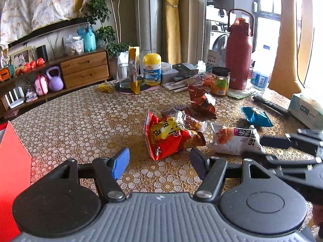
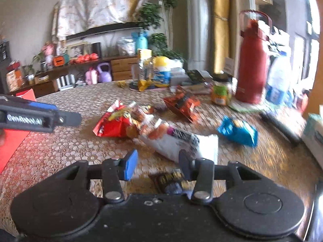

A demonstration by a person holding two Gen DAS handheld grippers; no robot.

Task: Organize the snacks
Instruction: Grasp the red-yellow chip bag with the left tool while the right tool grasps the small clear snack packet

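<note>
Several snack packets lie loose on the patterned table (image 1: 80, 121). A red-and-yellow bag (image 1: 167, 137) sits just ahead of my left gripper (image 1: 159, 161), which stands open with nothing between its fingers. To its right lie a white bag (image 1: 236, 139), a blue packet (image 1: 256, 117) and a dark red foil bag (image 1: 201, 102). My right gripper (image 2: 157, 165) is open in front of the white bag (image 2: 181, 141). A small dark packet (image 2: 171, 181) lies beneath it by the right finger, and the pads do not press on it. The right wrist view is blurred.
A red box (image 1: 12, 161) stands at the table's left edge. Across the back stand a glass (image 1: 124, 74), a yellow-capped gummies bottle (image 1: 152, 69), a jar (image 1: 221, 81) and a red flask (image 1: 239, 56). At the right lie a tissue box (image 1: 306, 109) and a remote (image 1: 270, 104).
</note>
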